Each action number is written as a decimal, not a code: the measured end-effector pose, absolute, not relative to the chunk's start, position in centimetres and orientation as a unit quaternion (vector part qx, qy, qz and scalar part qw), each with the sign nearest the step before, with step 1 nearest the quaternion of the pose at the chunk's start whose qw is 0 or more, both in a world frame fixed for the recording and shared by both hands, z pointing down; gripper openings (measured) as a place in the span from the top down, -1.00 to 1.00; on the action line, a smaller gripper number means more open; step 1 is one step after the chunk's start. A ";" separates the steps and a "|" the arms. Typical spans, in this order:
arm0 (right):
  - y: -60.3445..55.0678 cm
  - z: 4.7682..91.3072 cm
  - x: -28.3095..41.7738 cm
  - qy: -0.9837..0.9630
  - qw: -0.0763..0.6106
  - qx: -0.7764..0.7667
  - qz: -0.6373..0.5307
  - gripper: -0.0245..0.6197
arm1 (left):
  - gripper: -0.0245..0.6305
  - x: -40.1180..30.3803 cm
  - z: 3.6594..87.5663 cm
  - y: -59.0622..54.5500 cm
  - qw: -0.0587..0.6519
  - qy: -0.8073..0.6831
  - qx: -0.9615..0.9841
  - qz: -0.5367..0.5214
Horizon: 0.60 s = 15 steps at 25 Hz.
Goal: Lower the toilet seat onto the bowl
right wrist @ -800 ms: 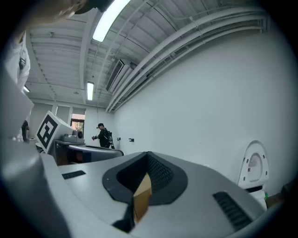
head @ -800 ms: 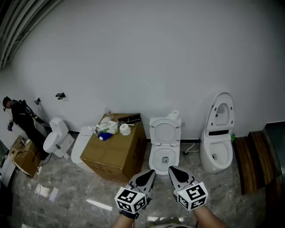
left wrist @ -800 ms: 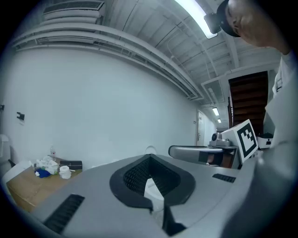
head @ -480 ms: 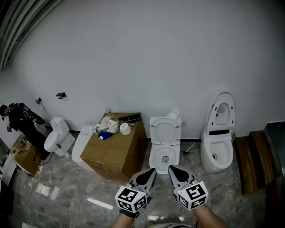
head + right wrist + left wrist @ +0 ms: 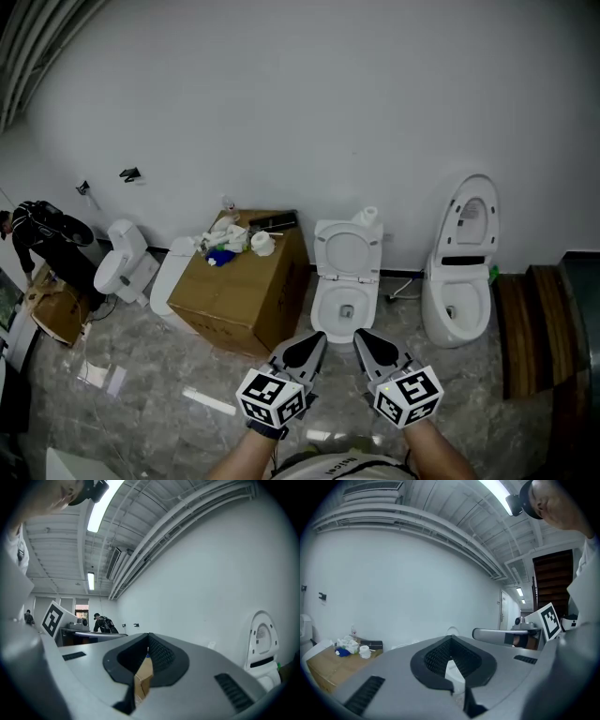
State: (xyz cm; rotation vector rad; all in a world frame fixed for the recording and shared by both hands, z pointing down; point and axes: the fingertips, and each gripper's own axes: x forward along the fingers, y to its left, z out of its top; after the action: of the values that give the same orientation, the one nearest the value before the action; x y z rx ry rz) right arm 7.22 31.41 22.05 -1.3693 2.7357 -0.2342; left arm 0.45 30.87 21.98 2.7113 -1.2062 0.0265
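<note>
1. The white oval toilet seat [image 5: 347,251] stands raised, upright, leaning back over the bowl's rear.
2. The white bowl [image 5: 344,317] lies open below it, on the floor [image 5: 169,375] at its far edge, against the wall [image 5: 281,112].

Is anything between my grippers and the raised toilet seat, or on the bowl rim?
Nothing visible. Bare floor separates the left gripper and right gripper from the toilet seat; the cardboard box stands to its left; the bowl rim carries nothing.

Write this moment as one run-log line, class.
toilet seat: raised, untouched | left gripper: shut, empty | right gripper: shut, empty | both short of toilet bowl
</note>
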 end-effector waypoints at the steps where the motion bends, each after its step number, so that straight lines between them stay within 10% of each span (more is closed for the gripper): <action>1: 31.3 22.1 7.5 0.890 0.037 -0.448 -0.078 0.88 | 0.90 0.5 22.0 30.7 0.091 -0.409 0.908 0.006; 15: 29.1 23.1 10.0 0.884 0.045 -0.453 -0.105 0.88 | 0.90 0.4 22.6 27.7 0.107 -0.438 0.893 -0.007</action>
State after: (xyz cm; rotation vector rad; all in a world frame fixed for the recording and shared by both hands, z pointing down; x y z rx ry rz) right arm 10.03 29.11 23.10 -1.3851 2.6998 -0.3206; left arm 0.37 27.66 22.64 2.6283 -1.2905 -0.0211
